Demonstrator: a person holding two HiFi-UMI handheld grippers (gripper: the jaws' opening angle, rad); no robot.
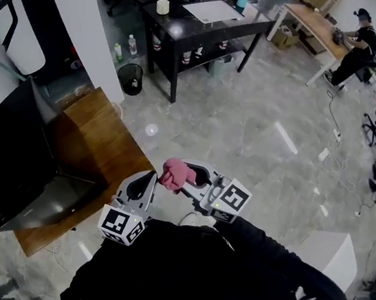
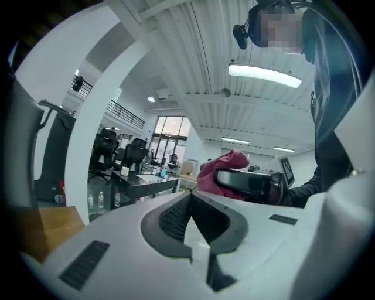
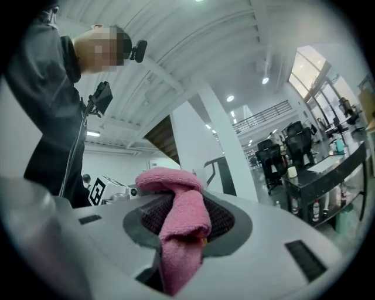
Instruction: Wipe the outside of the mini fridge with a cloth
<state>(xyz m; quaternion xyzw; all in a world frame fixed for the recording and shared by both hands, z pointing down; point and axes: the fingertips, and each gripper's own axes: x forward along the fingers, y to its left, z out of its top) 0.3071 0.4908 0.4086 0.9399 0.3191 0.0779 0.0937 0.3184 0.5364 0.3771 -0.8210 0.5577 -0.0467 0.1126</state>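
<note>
Right gripper [image 3: 183, 218] clamped on the pink fuzzy cloth [image 3: 179, 231], its folds bulging above the pads. Left gripper [image 2: 191, 215] pinched together, nothing between. Both sit at lower centre of the head view, tips close. Black boxy mini fridge [image 1: 16, 159] at left on the brown wooden table [image 1: 107, 140]; grey polished floor [image 1: 241, 131] lies open at right.

Pale marble floor [image 1: 255, 136] spreads under a black desk [image 1: 198, 26] near a white pillar [image 1: 85, 35]. A strip light [image 2: 266, 75] glows on the ribbed ceiling [image 2: 193, 53].
</note>
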